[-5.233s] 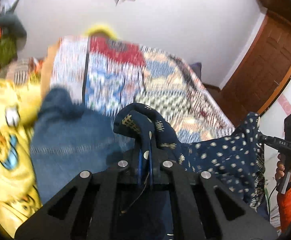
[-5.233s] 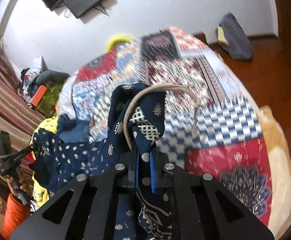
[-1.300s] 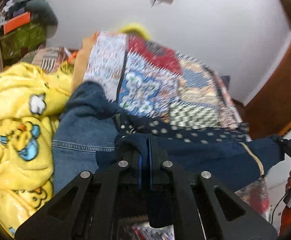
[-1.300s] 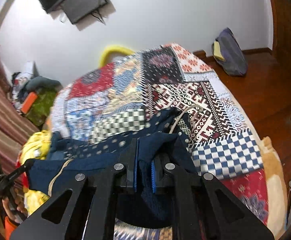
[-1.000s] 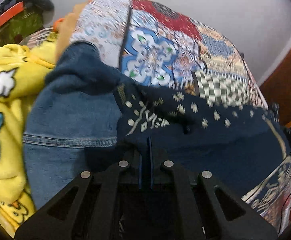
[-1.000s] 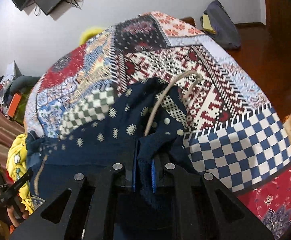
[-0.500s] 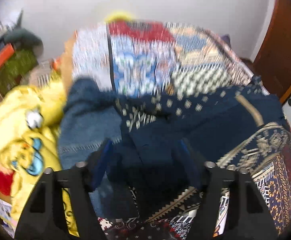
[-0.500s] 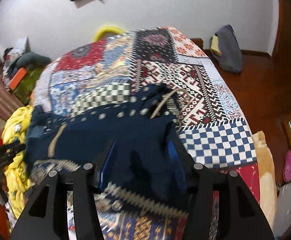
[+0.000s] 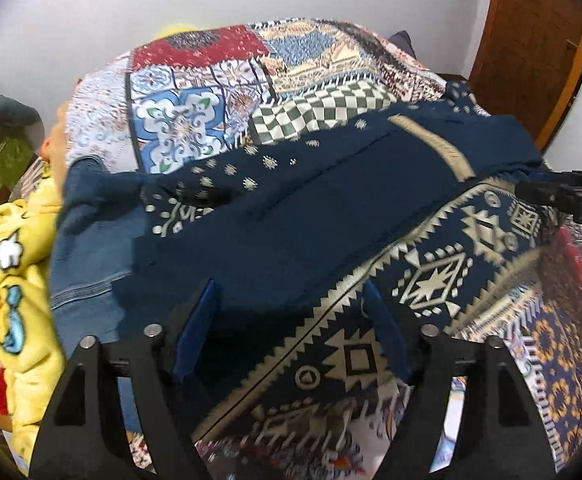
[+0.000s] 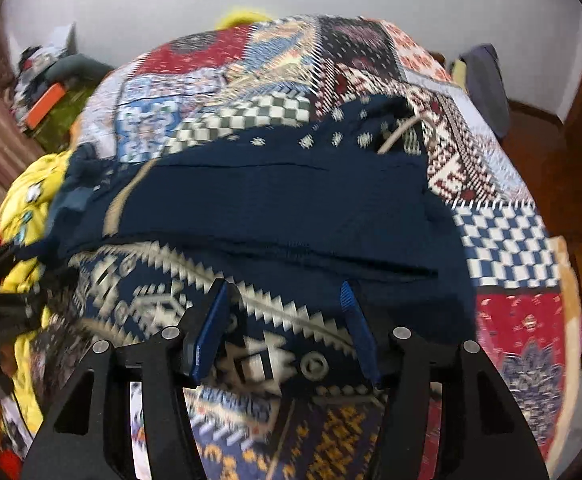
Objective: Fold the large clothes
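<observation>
A navy garment (image 9: pixel 291 216) with cream geometric borders lies spread across the patchwork bedspread (image 9: pixel 211 92), its plain upper part folded over the patterned part. My left gripper (image 9: pixel 289 300) is open and empty just above its near edge. My right gripper (image 10: pixel 285 296) is open and empty over the same garment (image 10: pixel 275 196) at the other end. The right gripper also shows at the right edge of the left wrist view (image 9: pixel 563 196).
Blue jeans (image 9: pixel 87 256) and a yellow cartoon blanket (image 9: pixel 7 280) lie left of the garment. A wooden door (image 9: pixel 531 40) stands at the far right. A dark bag (image 10: pixel 487 80) sits on the floor beyond the bed.
Both grippers held the navy garment, carried it down onto the bed, then opened and let it go. They have since drawn back a little.
</observation>
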Available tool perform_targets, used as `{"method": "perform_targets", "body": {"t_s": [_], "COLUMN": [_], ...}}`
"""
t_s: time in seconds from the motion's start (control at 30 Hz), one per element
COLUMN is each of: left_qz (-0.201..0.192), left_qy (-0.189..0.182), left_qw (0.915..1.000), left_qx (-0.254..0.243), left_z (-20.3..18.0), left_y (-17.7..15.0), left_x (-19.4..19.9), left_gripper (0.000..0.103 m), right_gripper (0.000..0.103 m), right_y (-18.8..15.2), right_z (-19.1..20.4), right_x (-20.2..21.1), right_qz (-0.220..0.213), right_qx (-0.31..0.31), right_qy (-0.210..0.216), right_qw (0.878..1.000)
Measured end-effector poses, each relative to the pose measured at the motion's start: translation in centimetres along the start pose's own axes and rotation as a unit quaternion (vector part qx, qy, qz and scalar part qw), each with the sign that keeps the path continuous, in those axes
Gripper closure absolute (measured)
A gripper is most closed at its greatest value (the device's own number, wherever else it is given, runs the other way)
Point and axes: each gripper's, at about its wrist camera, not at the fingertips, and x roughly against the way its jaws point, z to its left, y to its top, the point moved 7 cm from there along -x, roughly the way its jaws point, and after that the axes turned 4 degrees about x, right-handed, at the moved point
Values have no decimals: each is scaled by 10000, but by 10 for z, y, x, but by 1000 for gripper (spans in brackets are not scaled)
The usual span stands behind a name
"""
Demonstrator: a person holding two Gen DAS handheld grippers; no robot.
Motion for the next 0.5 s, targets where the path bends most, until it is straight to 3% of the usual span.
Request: {"method": "perform_targets", "body": {"t_s": [0.07,0.13,0.3,0.4,0.5], "left_qz": [-57,-92,-329,-367,-807], "left_qy": [-53,-117,922,1170,1256], "left_qw": [9999,9997,9952,9919,9858], "left_qx": [121,172,44,338,768], "left_z": [1,3,29,55,79], "left_y": [9,22,77,109,133], "left_x": [-7,-12,-28,-28,-1], "left_gripper": [15,15,15,15,15], "right_gripper": [37,37,38,40,40], "right_y": [9,23,68,99,121], "right_z": [-2,-3,-8,-15,-16], "right_x": [-6,-8,-29,-28,-2], "right_qz": [-93,-237,-188,-363,-898], "right_qx": [-99,-55,-94,-249,-389], "right_qy": [-58,-130,-200,-410,-577], "right_qw": [9999,9996,9996,9982,9935]}}
